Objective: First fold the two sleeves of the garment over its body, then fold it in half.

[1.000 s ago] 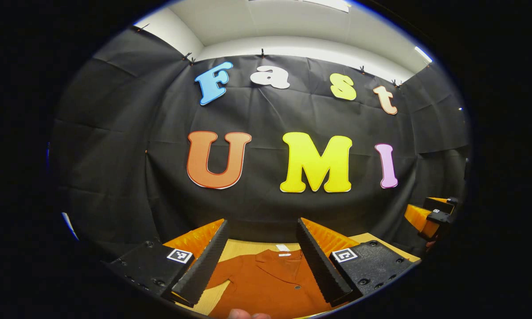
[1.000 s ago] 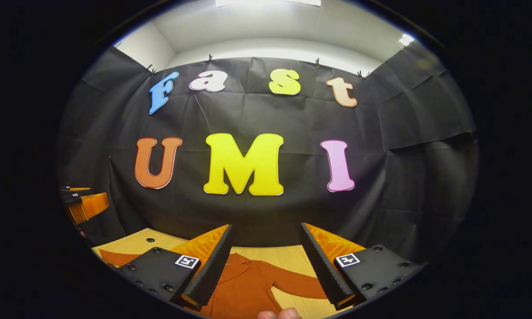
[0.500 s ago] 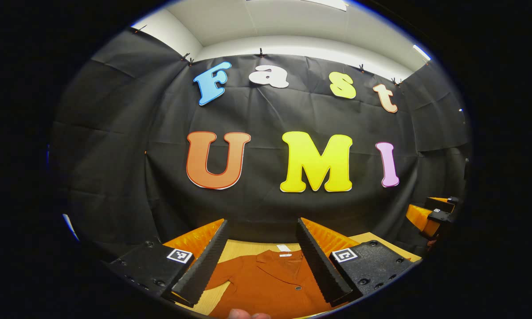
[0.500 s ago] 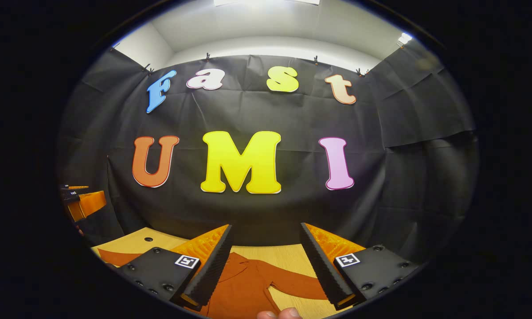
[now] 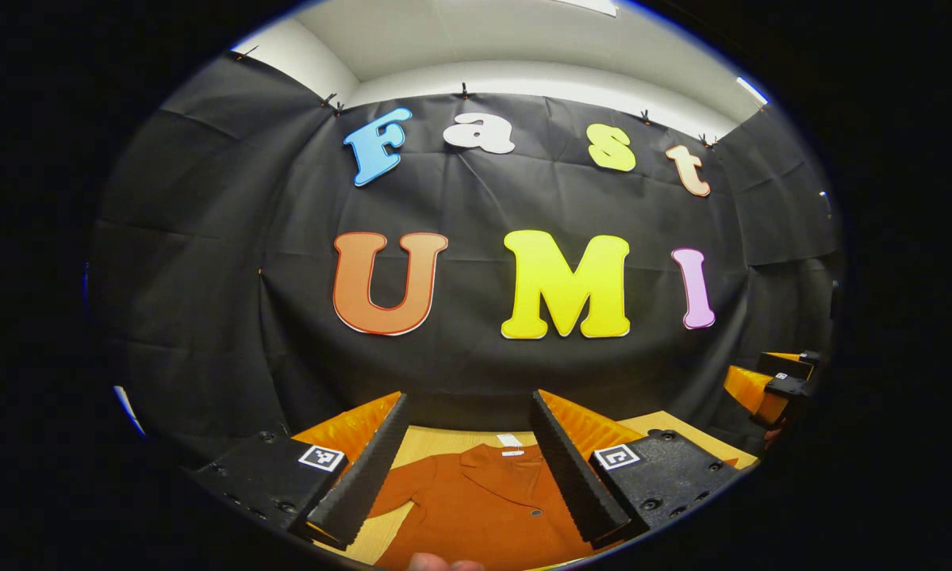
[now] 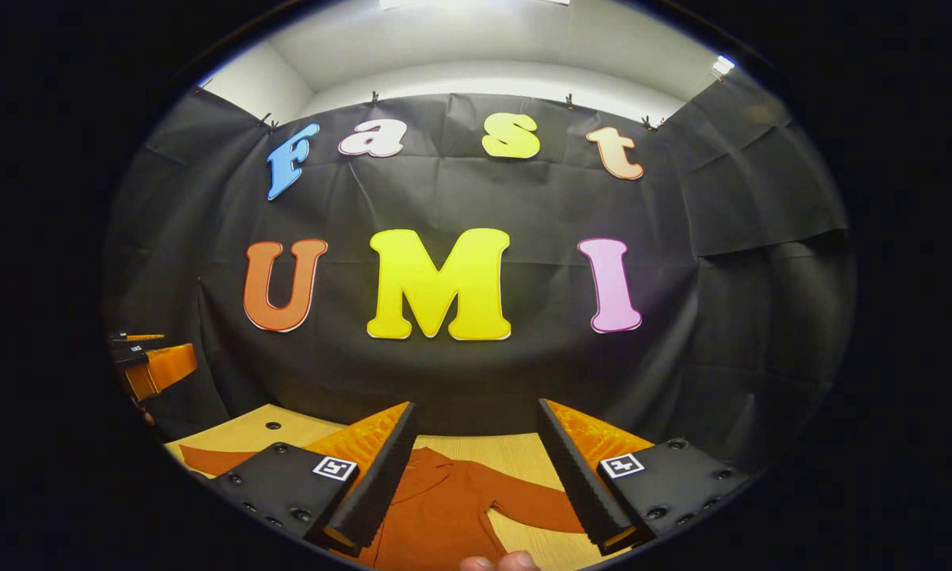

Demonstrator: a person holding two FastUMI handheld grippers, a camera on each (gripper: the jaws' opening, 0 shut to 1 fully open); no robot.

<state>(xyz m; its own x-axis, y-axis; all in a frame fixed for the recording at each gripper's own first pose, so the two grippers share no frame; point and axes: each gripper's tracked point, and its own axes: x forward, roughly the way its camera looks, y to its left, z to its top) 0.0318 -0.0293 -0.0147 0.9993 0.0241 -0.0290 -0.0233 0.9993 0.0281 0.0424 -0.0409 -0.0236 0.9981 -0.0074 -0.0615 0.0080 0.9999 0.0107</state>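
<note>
Rust-orange button-front garment (image 5: 484, 507) spread flat on the wooden table (image 6: 516, 452), collar toward the black backdrop, both sleeves out to the sides and not yet folded. Left gripper (image 5: 470, 464) and right gripper (image 6: 476, 468) both held above the garment, fingers spread wide, gripping nothing. Likely risks: pinching two layers at a cuff and dragging the body askew, or bunching the right sleeve (image 6: 535, 501). Bare table beyond the collar; plenty of free air above the garment.
</note>
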